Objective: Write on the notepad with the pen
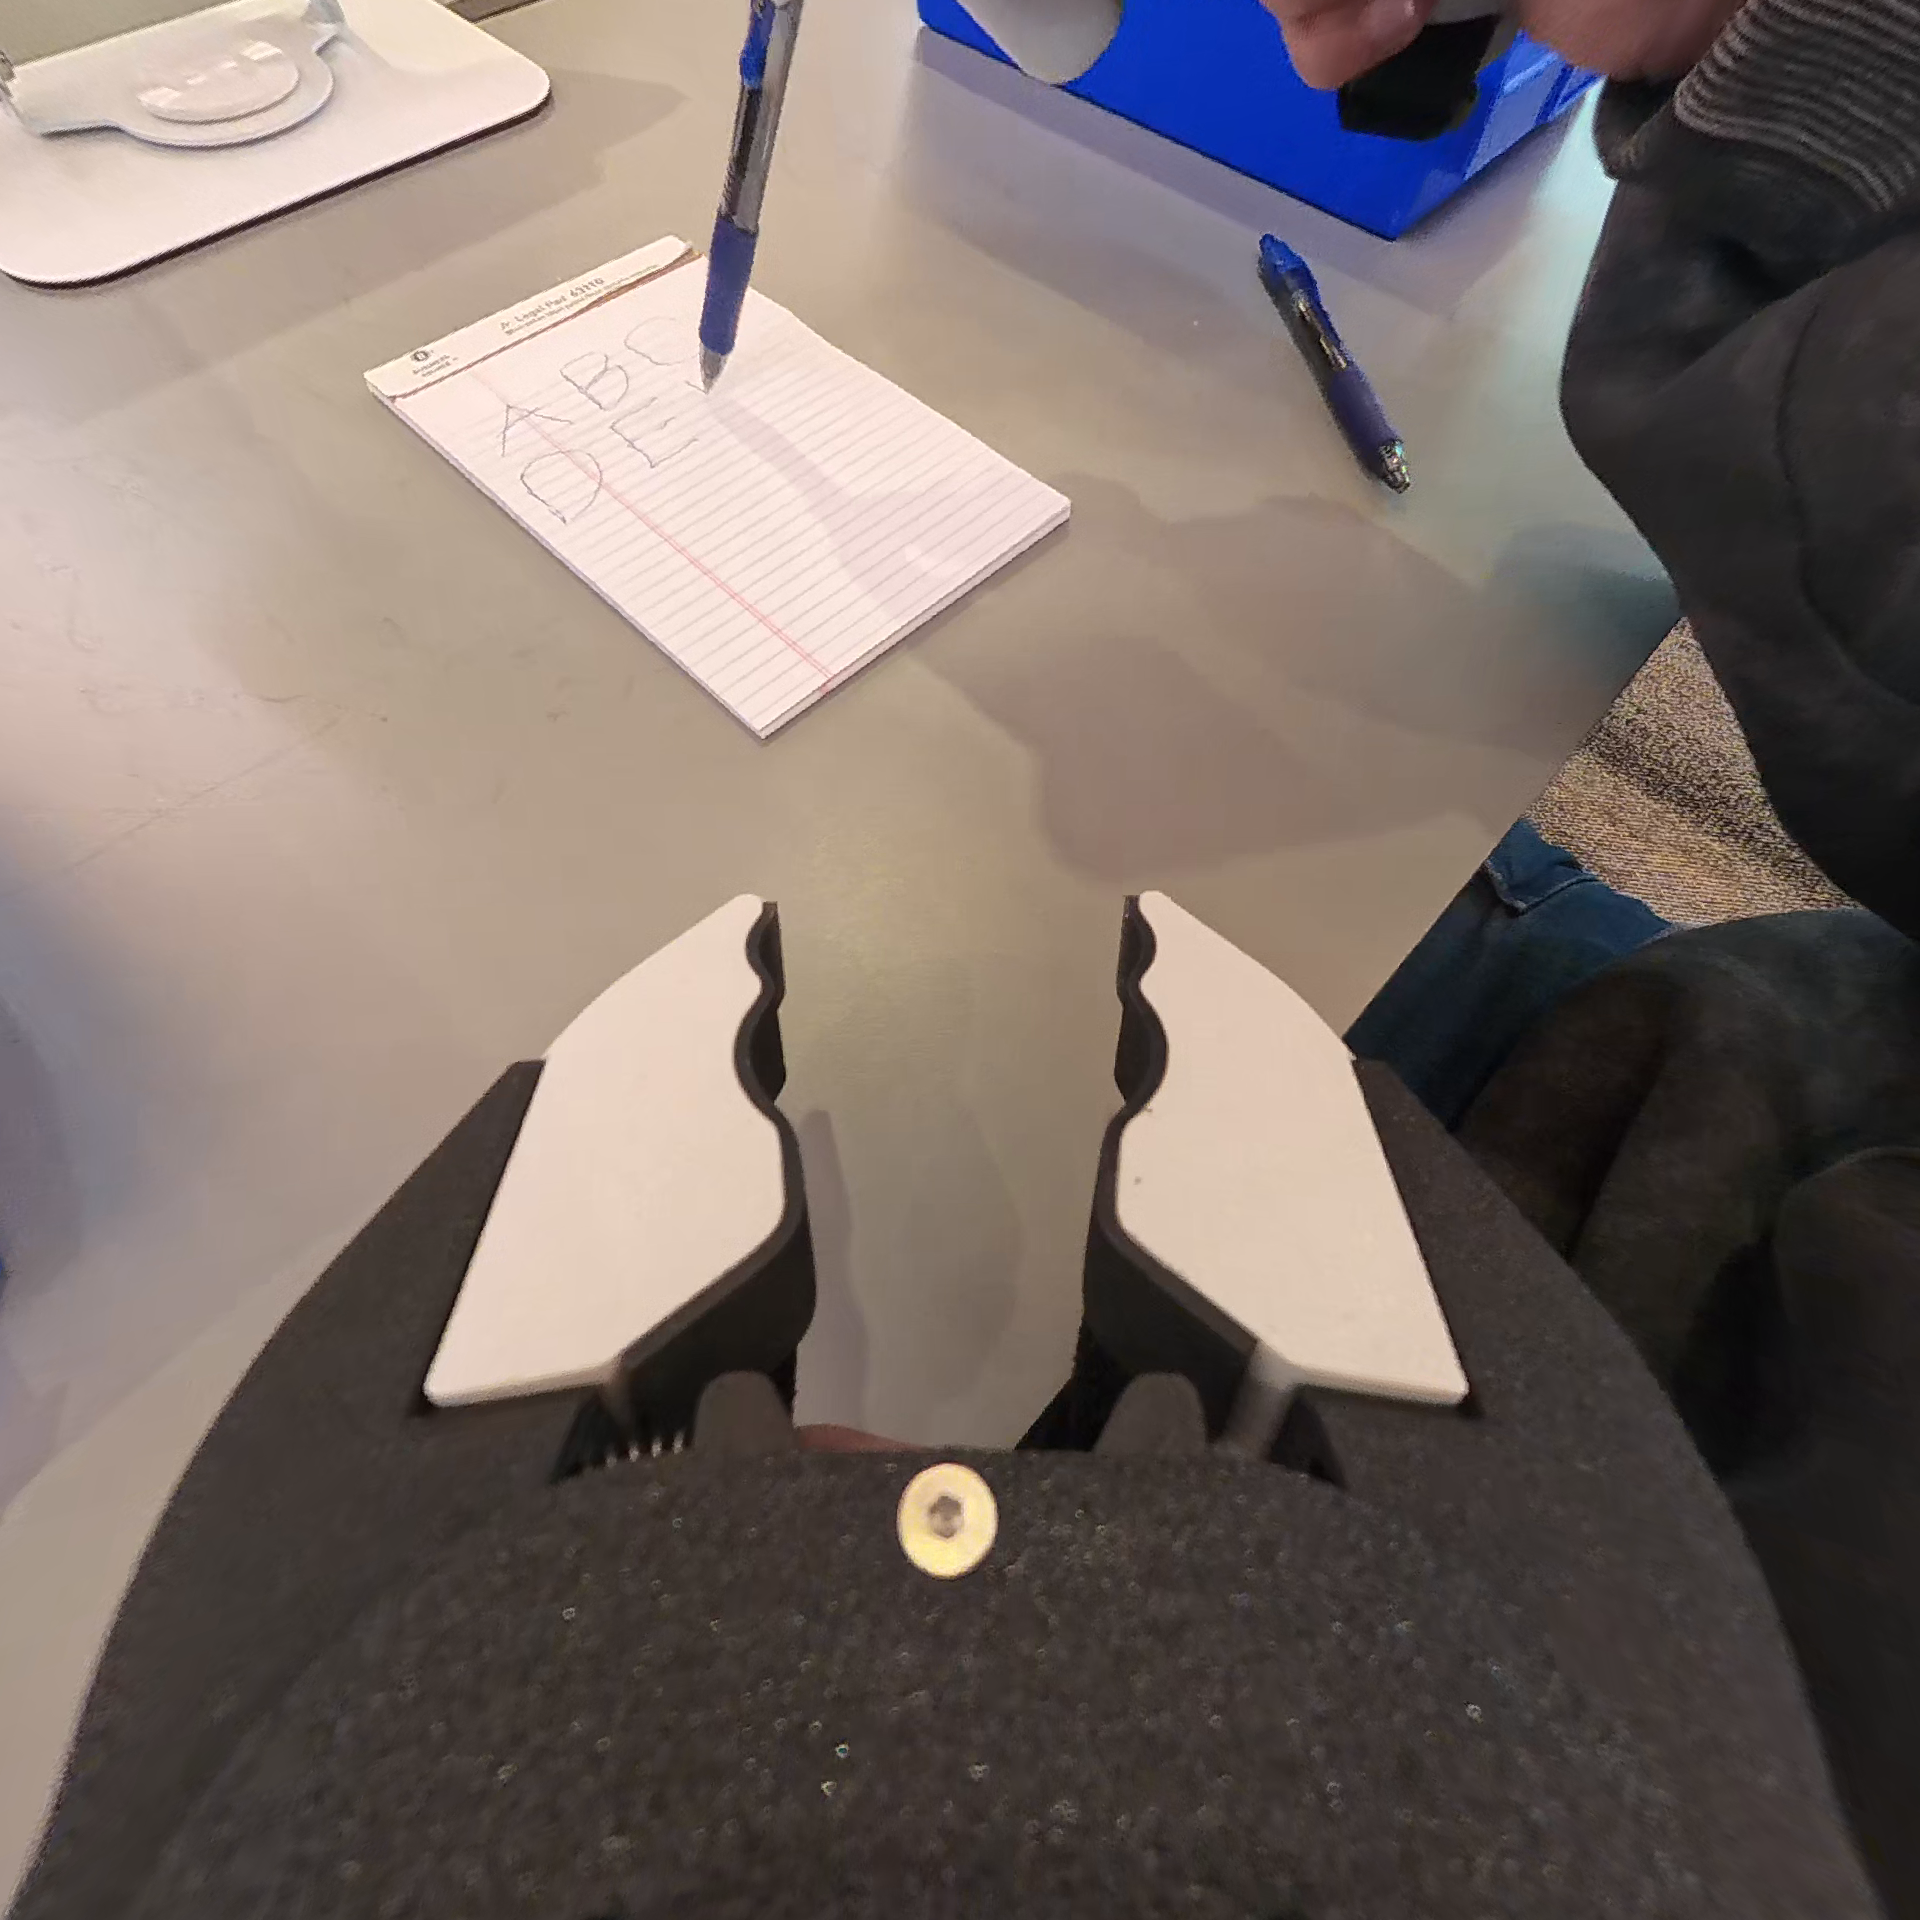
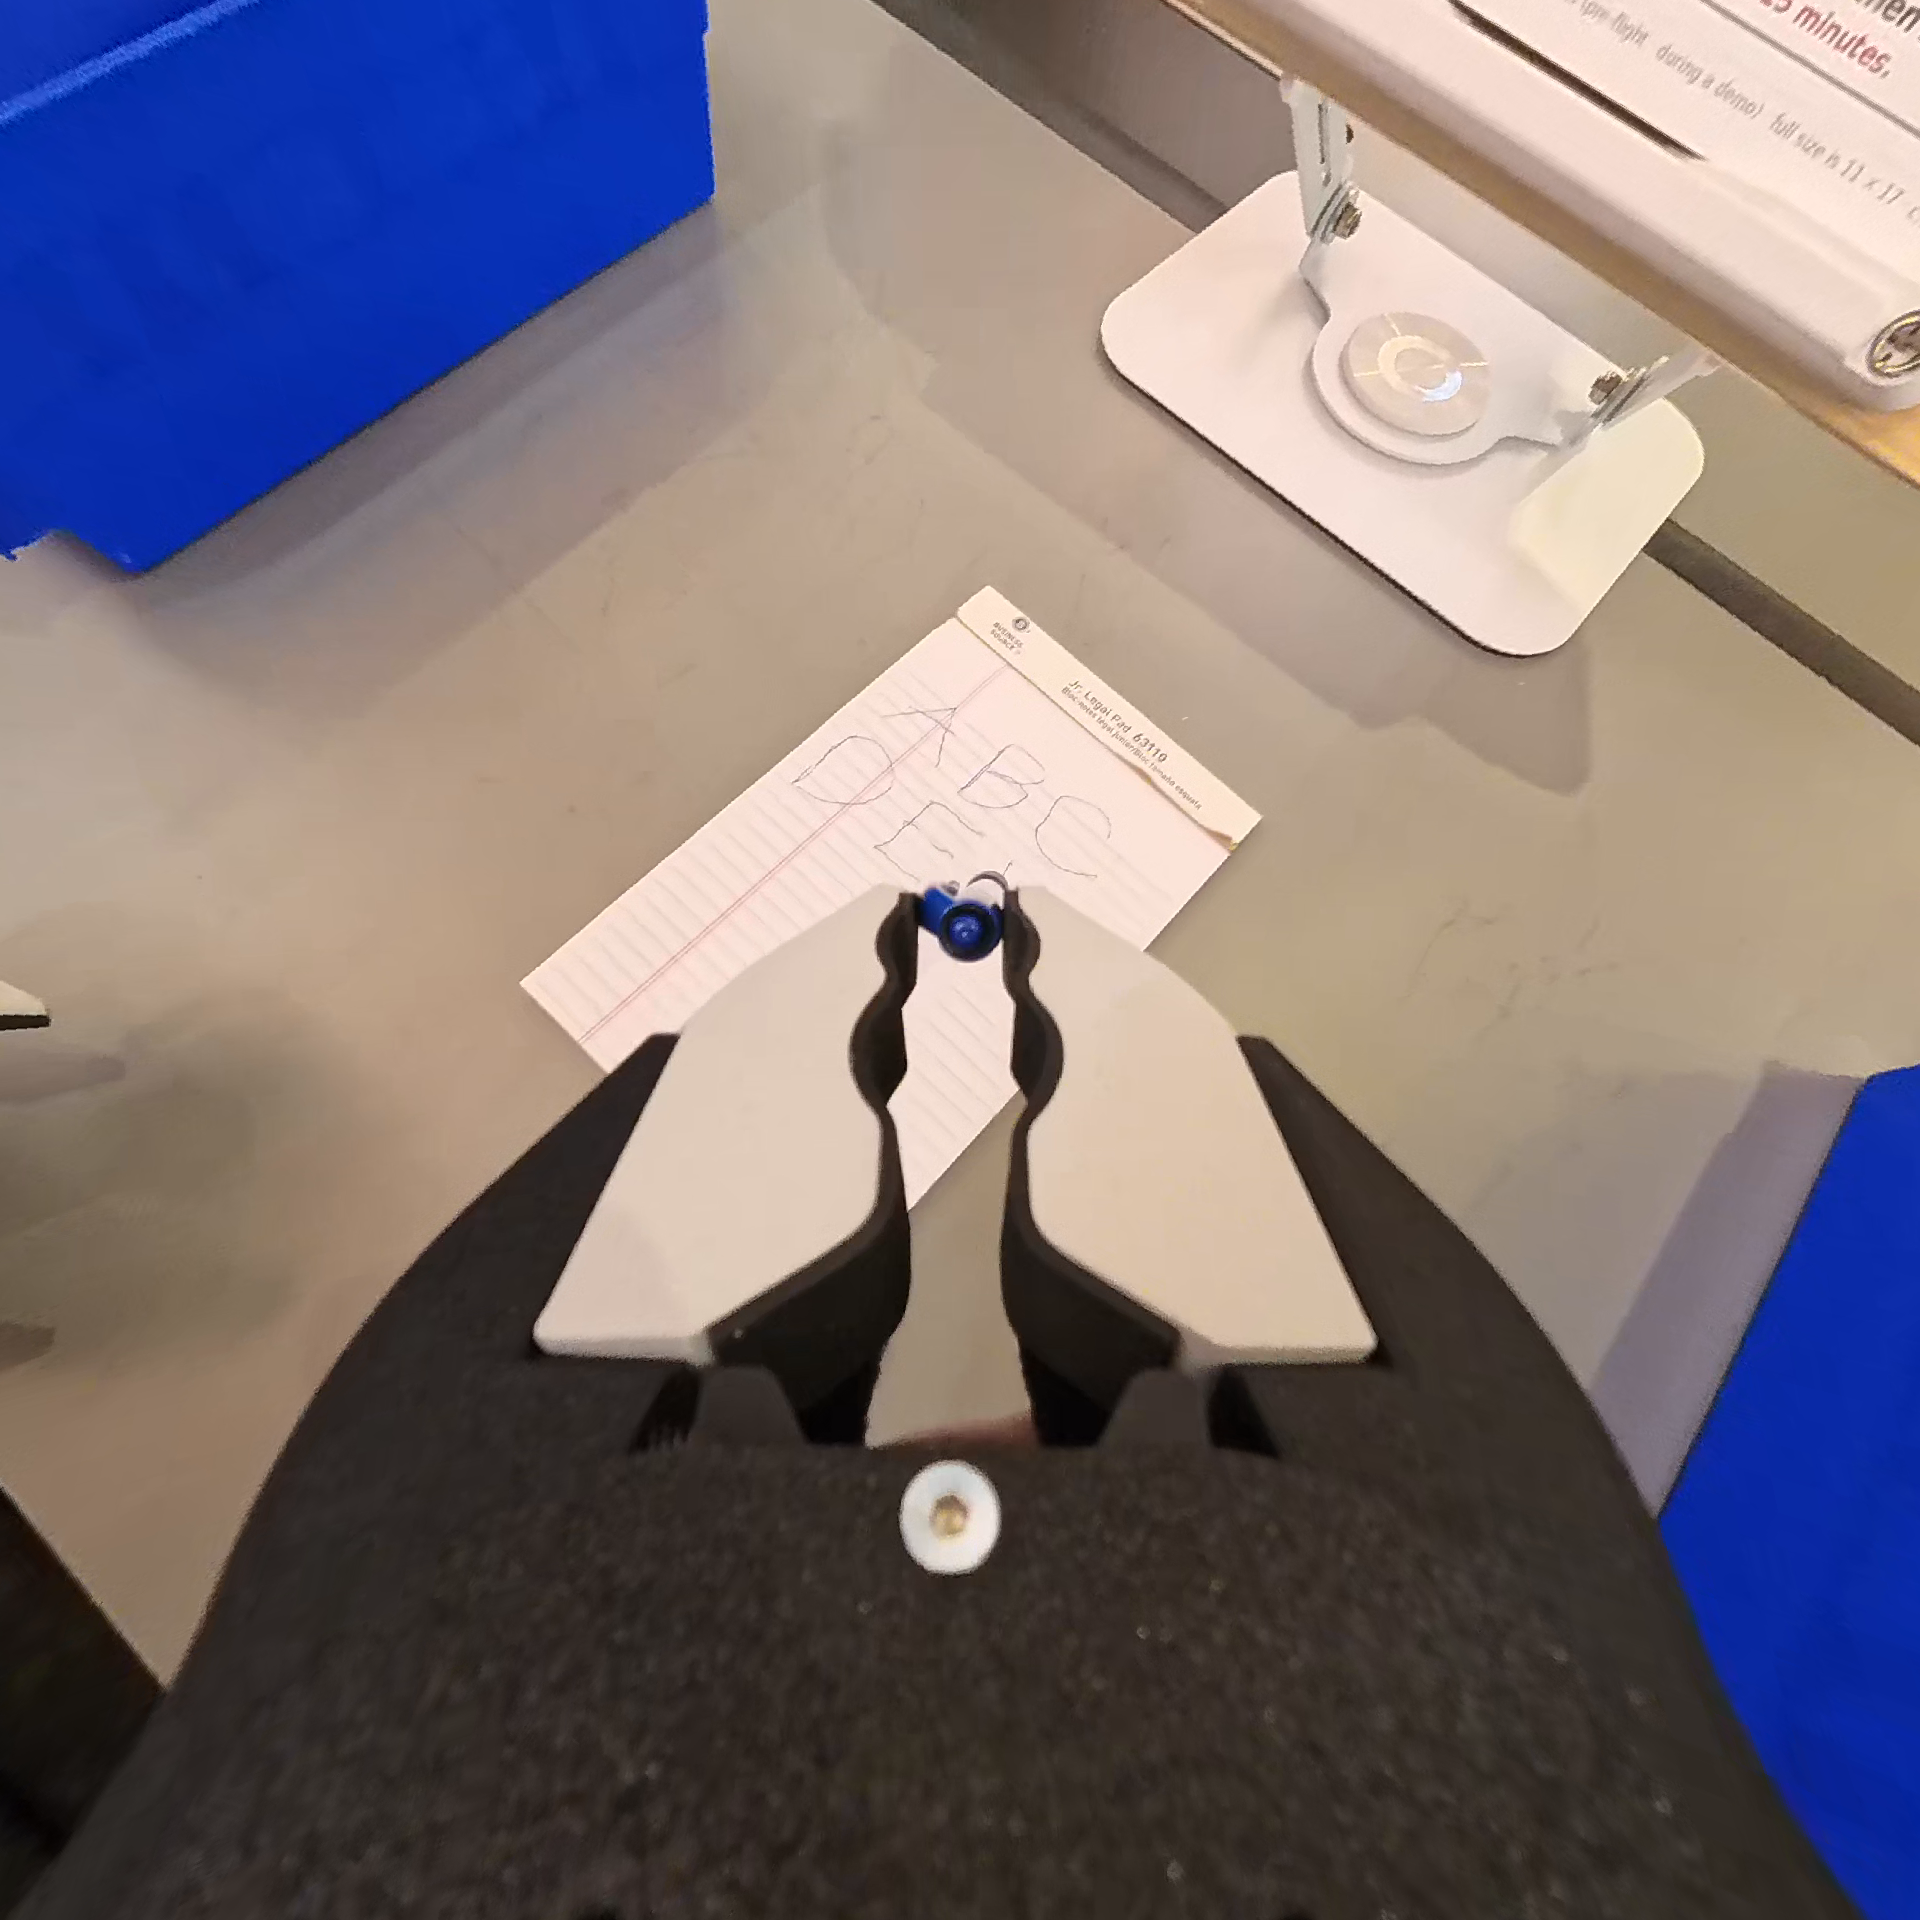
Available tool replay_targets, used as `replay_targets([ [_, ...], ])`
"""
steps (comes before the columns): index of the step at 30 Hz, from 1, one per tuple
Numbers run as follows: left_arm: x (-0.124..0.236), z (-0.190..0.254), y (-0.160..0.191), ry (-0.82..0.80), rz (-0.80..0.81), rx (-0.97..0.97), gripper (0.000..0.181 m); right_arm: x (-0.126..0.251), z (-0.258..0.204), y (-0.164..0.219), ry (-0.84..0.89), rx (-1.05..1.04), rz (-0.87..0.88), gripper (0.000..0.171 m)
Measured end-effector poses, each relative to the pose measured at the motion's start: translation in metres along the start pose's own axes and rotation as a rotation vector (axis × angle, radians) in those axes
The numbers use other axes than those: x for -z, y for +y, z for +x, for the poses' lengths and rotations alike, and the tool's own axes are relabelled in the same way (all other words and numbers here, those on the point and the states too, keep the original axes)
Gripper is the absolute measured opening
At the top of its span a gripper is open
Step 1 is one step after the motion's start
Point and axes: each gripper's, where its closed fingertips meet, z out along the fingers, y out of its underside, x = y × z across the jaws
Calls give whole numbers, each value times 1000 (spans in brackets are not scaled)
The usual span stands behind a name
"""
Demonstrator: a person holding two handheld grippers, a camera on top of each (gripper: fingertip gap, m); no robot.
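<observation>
A white lined notepad point(image 1: 727, 499) lies on the grey table point(image 1: 312, 779) with two rows of handwritten letters near its top. A blue pen point(image 1: 743, 197) stands nearly upright with its tip on the page, just right of the second row. In the right wrist view my right gripper point(image 2: 961, 914) is shut on the pen point(image 2: 961, 928), seen end-on above the notepad point(image 2: 779, 883). My left gripper point(image 1: 951, 914) is open and empty, hovering over the table well short of the pad's near corner.
A second blue pen point(image 1: 1335, 358) lies on the table right of the pad. A blue box point(image 1: 1299, 114) stands at the back right, a white stand base point(image 1: 260, 125) at the back left. A person's dark sleeve point(image 1: 1766, 416) fills the right side. Some 20 cm of space lies between my two pairs of fingers.
</observation>
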Motion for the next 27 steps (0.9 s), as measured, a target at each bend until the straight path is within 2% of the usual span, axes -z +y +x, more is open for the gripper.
replay_targets([
  [13,0,6,0,0,-2,-21,62,12,-11,11,-11,9,-25,15],
  [19,-1,6,1,-2,-6,-22,62,17,-3,-1,28,-7,52,15],
  [27,-2,2,2,-2,-9,-7,62,2,0,-3,36,-3,36,15],
])
